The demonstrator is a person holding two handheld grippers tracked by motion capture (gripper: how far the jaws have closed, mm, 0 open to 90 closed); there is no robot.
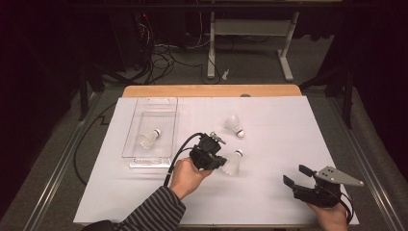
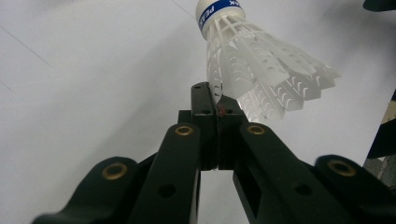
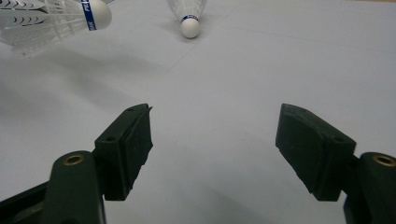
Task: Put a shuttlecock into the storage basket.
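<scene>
Pinching shuttlecock (image 2: 261,70) feather edge, left gripper (image 2: 215,100) jaws pressed together; right gripper (image 3: 215,140) spread, well apart.

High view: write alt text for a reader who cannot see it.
A person's left tool pinches the skirt of a white shuttlecock at the middle of a white-covered table. The right tool rests open near the front right corner. A second shuttlecock lies farther back, and a third lies in a clear tray at left.
</scene>
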